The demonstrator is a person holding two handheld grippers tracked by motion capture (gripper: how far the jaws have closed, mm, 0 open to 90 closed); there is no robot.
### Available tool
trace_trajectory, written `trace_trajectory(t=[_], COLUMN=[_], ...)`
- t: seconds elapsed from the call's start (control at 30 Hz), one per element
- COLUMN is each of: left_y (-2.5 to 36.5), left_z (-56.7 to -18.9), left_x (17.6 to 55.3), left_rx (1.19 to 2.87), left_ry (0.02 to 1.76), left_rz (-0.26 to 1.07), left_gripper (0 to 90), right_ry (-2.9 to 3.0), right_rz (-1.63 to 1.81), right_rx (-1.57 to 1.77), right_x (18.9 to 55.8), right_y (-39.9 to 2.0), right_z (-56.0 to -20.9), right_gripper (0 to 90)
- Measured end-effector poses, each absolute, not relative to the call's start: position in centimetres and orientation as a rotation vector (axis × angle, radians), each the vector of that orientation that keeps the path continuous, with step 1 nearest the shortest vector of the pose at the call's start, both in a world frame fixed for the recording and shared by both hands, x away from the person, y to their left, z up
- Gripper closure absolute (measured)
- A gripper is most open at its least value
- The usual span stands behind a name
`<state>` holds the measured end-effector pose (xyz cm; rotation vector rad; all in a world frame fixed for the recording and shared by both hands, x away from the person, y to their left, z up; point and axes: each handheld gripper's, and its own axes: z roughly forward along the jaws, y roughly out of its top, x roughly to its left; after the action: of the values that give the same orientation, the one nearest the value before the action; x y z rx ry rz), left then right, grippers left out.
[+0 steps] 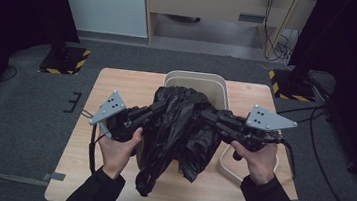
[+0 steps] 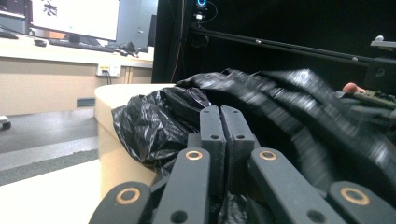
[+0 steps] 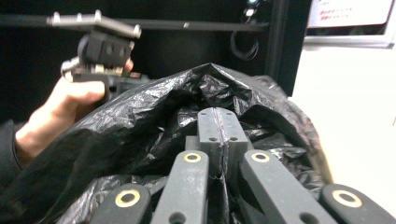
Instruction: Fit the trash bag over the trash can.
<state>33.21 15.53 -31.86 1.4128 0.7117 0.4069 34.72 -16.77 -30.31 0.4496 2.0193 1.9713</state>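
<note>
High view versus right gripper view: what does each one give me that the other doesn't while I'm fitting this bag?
High view alone: the wooden table, the beige bin standing on it under the black trash bag, a white ring lying by the right hand, and the bag's loose tail hanging toward the table's near edge.

Right gripper view alone: the right gripper up close, jaws shut with a thin fold of bag film pinched between them.

Both: the bag, and the left hand gripping the left gripper.

a monitor (image 2: 74, 18) and keyboard (image 2: 79, 44) on a desk (image 2: 46, 79).
</note>
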Motion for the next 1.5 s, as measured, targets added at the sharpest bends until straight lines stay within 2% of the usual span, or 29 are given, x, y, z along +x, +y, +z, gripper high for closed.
trace_trajectory(t=[0.2,0.4,0.6,0.67,0.9,1.07,1.27,1.37,1.47,1.5], left_y=[17.0,17.9,18.0,17.4,14.0,13.0,13.3,13.7,14.0,14.0], left_z=[-32.2,-32.9,-31.5,-30.9,-31.4,-32.0,-32.1,-32.2,-32.2,-32.1], left_x=[34.2,35.2,34.0,33.4,32.6,32.7,32.5,32.8,33.0,33.0], left_rx=[1.392,1.381,1.349,1.364,1.475,1.501,1.51,1.501,1.484,1.485], left_ry=[0.762,0.786,0.72,0.674,0.564,0.534,0.556,0.562,0.564,0.556], left_rz=[0.442,0.43,0.484,0.475,0.402,0.439,0.528,0.518,0.448,0.426], left_gripper=[88.3,85.8,60.6,55.1,47.6,49.0,75.2,89.2,89.2,84.9], right_ry=[1.893,1.807,1.802,1.796,1.807,1.815,1.821,1.821,1.818,1.816], right_rz=[2.037,2.02,2.02,2.019,2.013,2.018,2.016,2.014,2.015,2.015], right_rx=[0.552,0.738,0.769,0.774,0.782,0.777,0.775,0.777,0.778,0.777], right_x=[35.9,37.9,38.1,38.1,38.1,38.1,38.2,38.2,38.2,38.2], right_y=[-20.6,-23.5,-23.7,-23.7,-23.5,-23.5,-23.3,-23.4,-23.4,-23.4], right_z=[-30.0,-31.8,-32.3,-32.3,-32.5,-32.6,-32.7,-32.7,-32.7,-32.7], right_gripper=[90.0,89.8,89.7,89.5,88.7,88.4,88.4,88.4,88.4,88.4])
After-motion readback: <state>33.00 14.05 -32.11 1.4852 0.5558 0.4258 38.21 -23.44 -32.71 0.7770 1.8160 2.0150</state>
